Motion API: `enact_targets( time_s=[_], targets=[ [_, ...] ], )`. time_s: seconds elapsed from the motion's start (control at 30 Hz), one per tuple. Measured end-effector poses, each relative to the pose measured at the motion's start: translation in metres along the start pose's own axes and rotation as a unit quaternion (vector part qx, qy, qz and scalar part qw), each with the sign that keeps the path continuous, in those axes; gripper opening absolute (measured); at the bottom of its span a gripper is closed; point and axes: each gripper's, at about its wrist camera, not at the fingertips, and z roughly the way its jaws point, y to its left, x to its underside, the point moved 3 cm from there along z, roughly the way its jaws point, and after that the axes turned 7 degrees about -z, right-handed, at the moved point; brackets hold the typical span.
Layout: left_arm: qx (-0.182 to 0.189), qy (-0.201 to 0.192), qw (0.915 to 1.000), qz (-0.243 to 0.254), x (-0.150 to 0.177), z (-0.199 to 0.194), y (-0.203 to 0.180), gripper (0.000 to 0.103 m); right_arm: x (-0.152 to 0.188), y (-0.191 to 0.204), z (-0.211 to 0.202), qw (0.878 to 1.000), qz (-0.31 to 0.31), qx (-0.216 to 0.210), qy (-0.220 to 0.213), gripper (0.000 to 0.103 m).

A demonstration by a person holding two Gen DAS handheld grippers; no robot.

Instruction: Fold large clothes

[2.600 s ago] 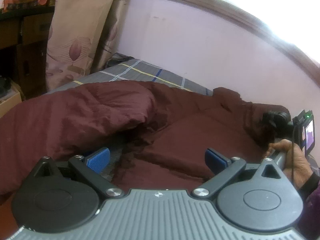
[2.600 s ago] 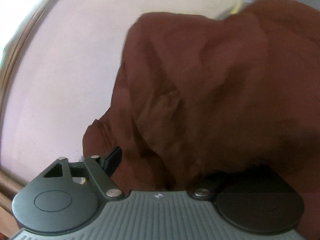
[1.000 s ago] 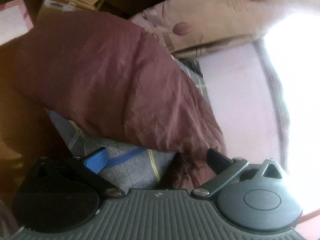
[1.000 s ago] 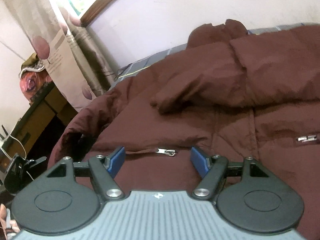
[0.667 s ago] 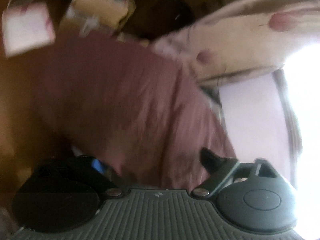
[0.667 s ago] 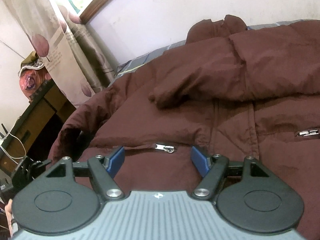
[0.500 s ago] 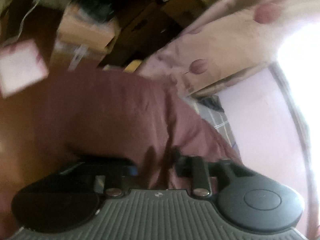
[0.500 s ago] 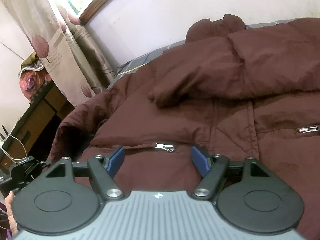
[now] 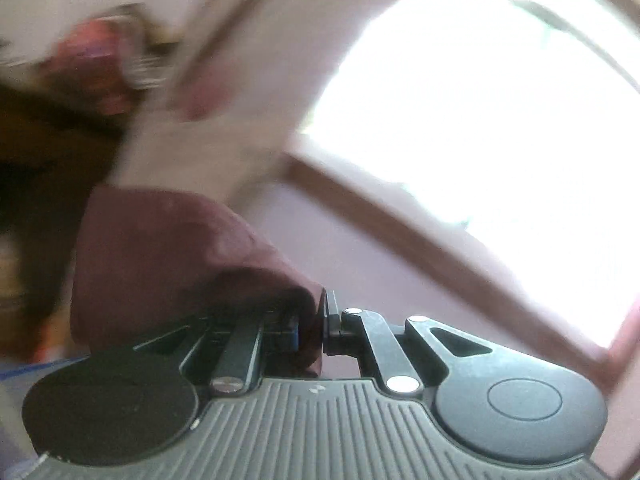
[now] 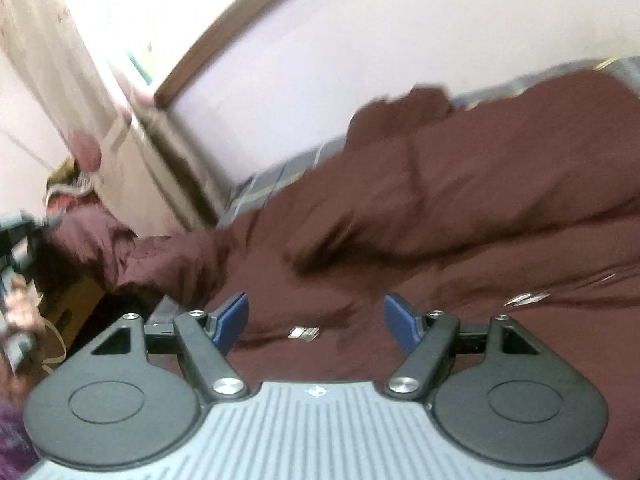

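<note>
A large maroon padded jacket (image 10: 460, 208) lies spread on the bed, one sleeve folded across its body. My left gripper (image 9: 312, 326) is shut on the end of the other sleeve (image 9: 168, 256) and holds it lifted; that raised sleeve (image 10: 120, 248) and the left gripper also show at the left of the right wrist view. My right gripper (image 10: 316, 320) is open and empty, low over the jacket's front near a metal zipper pull (image 10: 304, 333). Both views are motion-blurred.
A grey checked bedsheet (image 10: 280, 184) shows behind the jacket. A pale pink wall (image 10: 360, 60) with a wooden window frame (image 9: 420, 236) runs behind the bed. A patterned curtain (image 10: 80, 92) and dark furniture (image 9: 40, 160) stand at the left.
My left gripper closed on the sleeve end and swung it upward, its view turning from the floor and furniture toward the window. My right gripper stayed open over the jacket and tilted slightly.
</note>
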Motion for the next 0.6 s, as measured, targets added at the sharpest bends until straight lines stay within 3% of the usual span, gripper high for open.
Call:
enact_targets(
  time_s=[0.1, 0.2, 0.3, 0.37, 0.43, 0.47, 0.5, 0.57, 0.6],
  targets=[
    [0.079, 0.033, 0.9960, 0.027, 0.024, 0.022, -0.075, 0.009, -0.010, -0.021, -0.029, 0.999, 0.016, 0.016, -0.038, 0.077],
    [0.144, 0.090, 0.9843, 0.048, 0.069, 0.035, -0.138, 0.009, -0.015, -0.047, -0.059, 0.996, 0.038, 0.037, -0.076, 0.081],
    [0.195, 0.150, 0.9665, 0.074, 0.127, 0.045, -0.185, 0.009, -0.016, -0.073, -0.082, 0.992, 0.056, 0.060, -0.101, 0.081],
    [0.224, 0.205, 0.9473, 0.102, 0.172, 0.055, -0.207, 0.009, -0.013, -0.090, -0.094, 0.989, 0.070, 0.071, -0.111, 0.081],
    [0.231, 0.221, 0.9375, 0.139, 0.215, 0.051, -0.223, 0.015, -0.009, -0.107, -0.102, 0.986, 0.085, 0.080, -0.117, 0.081],
    [0.231, 0.220, 0.9346, 0.157, 0.232, 0.052, -0.227, 0.029, -0.008, -0.114, -0.106, 0.985, 0.092, 0.085, -0.119, 0.081],
    [0.234, 0.222, 0.9306, 0.173, 0.246, 0.052, -0.229, 0.052, -0.006, -0.122, -0.109, 0.984, 0.101, 0.088, -0.120, 0.081],
    [0.252, 0.220, 0.9249, 0.181, 0.261, 0.049, -0.228, 0.080, -0.002, -0.136, -0.112, 0.982, 0.114, 0.095, -0.121, 0.081],
    [0.257, 0.205, 0.9275, 0.179, 0.262, 0.046, -0.225, 0.086, -0.002, -0.144, -0.115, 0.981, 0.120, 0.097, -0.122, 0.081]
  ],
)
